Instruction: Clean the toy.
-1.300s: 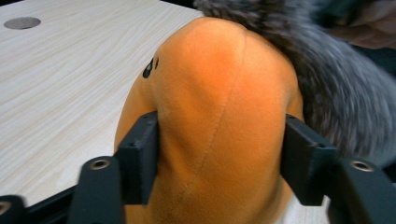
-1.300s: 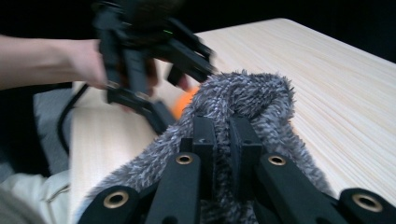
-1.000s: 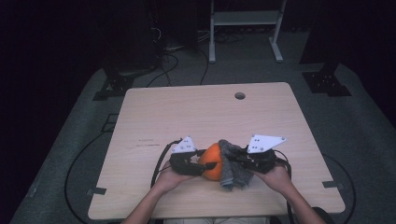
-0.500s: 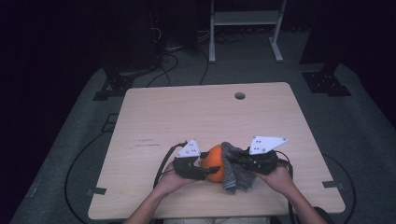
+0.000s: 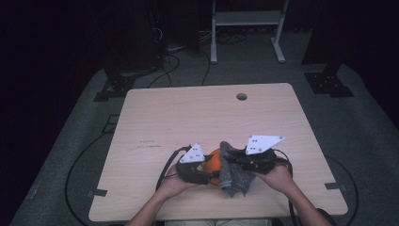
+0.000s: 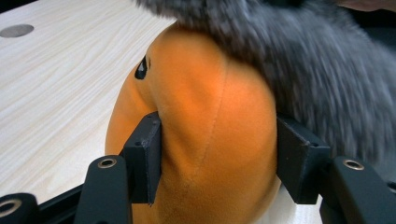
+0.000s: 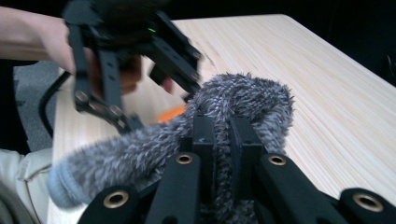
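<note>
Claws [image 6: 215, 154] pinch orange plush [image 6: 205, 140], grey sock [image 7: 233, 107].

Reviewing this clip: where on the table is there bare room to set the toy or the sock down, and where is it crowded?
Bare wood runs across the table from the round hole at the far edge down to the grippers, plus strips along both sides. The near middle is crowded: the left gripper clamps the orange plush toy, and the right gripper pinches the grey fuzzy sock draped against it.

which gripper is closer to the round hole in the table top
Right. The right gripper, clamping the fuzzy grey sock, sits almost straight below the hole; the left gripper is further left and nearer the person.
</note>
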Demonstrator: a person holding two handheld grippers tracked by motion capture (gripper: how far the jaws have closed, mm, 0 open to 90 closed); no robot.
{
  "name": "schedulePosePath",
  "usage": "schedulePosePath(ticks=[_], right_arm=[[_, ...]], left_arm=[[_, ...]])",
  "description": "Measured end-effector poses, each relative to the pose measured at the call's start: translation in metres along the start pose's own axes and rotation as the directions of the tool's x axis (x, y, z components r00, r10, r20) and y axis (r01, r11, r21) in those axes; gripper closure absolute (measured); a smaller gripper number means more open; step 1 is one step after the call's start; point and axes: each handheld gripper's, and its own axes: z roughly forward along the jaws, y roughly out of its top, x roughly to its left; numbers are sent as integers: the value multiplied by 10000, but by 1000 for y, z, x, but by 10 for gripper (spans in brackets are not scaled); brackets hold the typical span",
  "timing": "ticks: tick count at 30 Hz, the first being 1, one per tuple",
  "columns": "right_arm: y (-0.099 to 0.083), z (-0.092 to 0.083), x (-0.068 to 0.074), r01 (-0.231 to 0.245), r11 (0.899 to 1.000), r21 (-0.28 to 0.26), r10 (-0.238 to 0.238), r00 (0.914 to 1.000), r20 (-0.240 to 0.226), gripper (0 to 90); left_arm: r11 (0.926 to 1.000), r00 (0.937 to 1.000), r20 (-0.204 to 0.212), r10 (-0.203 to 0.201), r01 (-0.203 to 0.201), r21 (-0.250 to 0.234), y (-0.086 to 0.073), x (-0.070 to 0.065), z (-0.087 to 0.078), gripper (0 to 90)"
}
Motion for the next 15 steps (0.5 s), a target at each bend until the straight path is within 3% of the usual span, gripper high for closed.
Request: schedulePosePath(ticks=[4,6,9,11,15], right_arm=[[-7,-8,-6,-300,9995,99,299,9995,117,822],[-6,-7,-2,-121,9998,142,120,9999,73,822],[-8,-6,-2,-84,9996,254,87,9999,-102,823],[-12,-8,-6,-247,9994,252,249,9997,-85,822],[-14,-13,-6,-298,9991,305,298,9996,-11,822]], left_arm=[[9997,9997,-78,227,-226,103,2,-4,3,398],[9989,9991,-9,432,-432,204,2,-5,4,384],[9992,9993,59,381,-380,-137,-1,-4,1,251],[9997,9998,56,172,-171,-151,0,-1,0,220],[9995,9995,-26,309,-309,-19,2,-4,4,332]])
